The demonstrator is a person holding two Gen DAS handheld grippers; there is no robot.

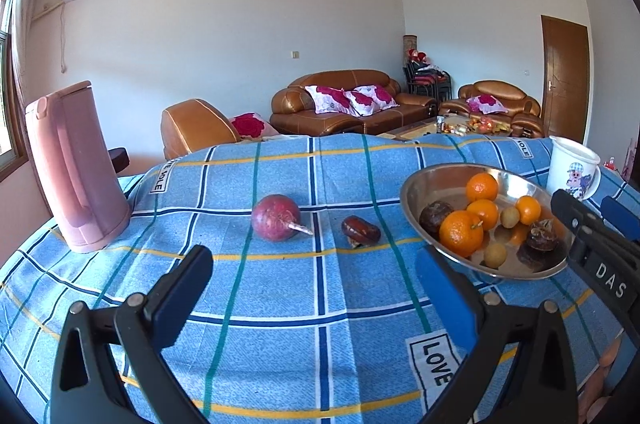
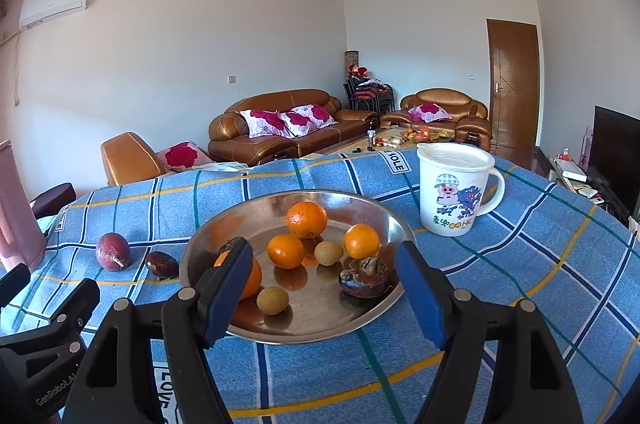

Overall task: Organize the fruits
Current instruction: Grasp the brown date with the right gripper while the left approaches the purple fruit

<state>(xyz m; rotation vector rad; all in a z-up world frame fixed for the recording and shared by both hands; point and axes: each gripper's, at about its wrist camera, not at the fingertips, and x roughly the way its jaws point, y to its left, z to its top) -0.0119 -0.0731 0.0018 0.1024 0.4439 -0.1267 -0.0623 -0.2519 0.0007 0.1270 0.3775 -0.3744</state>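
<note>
Four oranges (image 2: 307,219) sit in the steel bowl (image 2: 200,244); both tongs (image 1: 316,288) (image 2: 324,288) gape, gripping nothing.

In the right wrist view, the left blue pad of the right hand-held gripper (image 2: 322,298) covers much of one orange (image 2: 250,278) at the near-left side of the steel bowl (image 2: 192,264), and a dark fruit (image 2: 230,246) just behind it shows only its top. The pink kettle (image 2: 18,216), far left of the bowl, is cut off by the picture's edge. In the left wrist view, the white mug (image 1: 574,168) behind the bowl (image 1: 408,192) has its base hidden behind the other gripper. What lies on the far coffee table (image 1: 472,126) is too small to tell.
</note>
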